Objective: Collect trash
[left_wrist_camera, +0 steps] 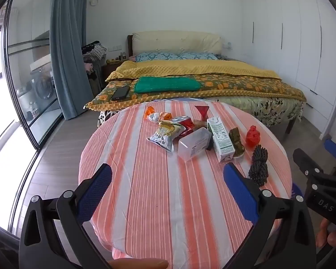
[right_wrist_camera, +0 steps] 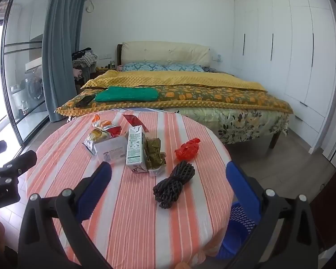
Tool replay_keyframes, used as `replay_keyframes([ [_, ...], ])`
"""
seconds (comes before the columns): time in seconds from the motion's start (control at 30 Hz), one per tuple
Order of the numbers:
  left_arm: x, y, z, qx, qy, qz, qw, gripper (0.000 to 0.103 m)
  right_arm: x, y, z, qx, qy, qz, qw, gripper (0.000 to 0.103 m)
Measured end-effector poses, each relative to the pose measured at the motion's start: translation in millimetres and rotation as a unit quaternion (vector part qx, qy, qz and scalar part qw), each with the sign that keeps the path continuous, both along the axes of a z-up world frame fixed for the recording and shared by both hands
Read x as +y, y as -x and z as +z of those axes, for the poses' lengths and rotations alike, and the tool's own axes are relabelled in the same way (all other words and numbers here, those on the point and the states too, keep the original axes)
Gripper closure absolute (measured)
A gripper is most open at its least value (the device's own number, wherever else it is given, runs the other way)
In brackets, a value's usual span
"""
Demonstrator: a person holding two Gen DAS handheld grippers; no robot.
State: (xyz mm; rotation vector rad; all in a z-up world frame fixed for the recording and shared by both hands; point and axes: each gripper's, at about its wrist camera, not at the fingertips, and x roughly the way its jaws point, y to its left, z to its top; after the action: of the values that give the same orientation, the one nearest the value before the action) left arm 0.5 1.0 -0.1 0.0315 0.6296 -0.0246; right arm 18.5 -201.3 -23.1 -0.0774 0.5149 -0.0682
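A round table with a striped orange cloth (left_wrist_camera: pixel 145 190) (right_wrist_camera: pixel 132 213) holds a pile of trash: a milk carton (left_wrist_camera: pixel 220 142) (right_wrist_camera: pixel 135 151), a clear plastic box (left_wrist_camera: pixel 194 144) (right_wrist_camera: pixel 110 149), a snack bag (left_wrist_camera: pixel 164 134) (right_wrist_camera: pixel 96 137), green wrappers (left_wrist_camera: pixel 236 142) (right_wrist_camera: pixel 154 153), a red crumpled bag (left_wrist_camera: pixel 253 137) (right_wrist_camera: pixel 188 149) and a black foam net (left_wrist_camera: pixel 258 167) (right_wrist_camera: pixel 173 185). My left gripper (left_wrist_camera: pixel 168 177) is open and empty above the near table. My right gripper (right_wrist_camera: pixel 169 174) is open and empty, its fingers on either side of the black net, above it.
A blue plastic basket (right_wrist_camera: pixel 237 228) stands on the floor at the table's right edge. A bed (left_wrist_camera: pixel 190 80) with a yellow blanket and a phone (left_wrist_camera: pixel 121 93) is behind the table. Glass doors and a curtain are left, wardrobes right.
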Motion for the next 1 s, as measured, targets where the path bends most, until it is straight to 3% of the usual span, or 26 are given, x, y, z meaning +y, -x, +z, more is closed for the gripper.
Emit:
replay_keyframes([
  [1.0, 0, -2, -13, -0.001, -0.014, 0.01, 0.9999, 0.004, 0, -2, -8, 0.005, -0.011, 0.01, 1.0, 0.005],
])
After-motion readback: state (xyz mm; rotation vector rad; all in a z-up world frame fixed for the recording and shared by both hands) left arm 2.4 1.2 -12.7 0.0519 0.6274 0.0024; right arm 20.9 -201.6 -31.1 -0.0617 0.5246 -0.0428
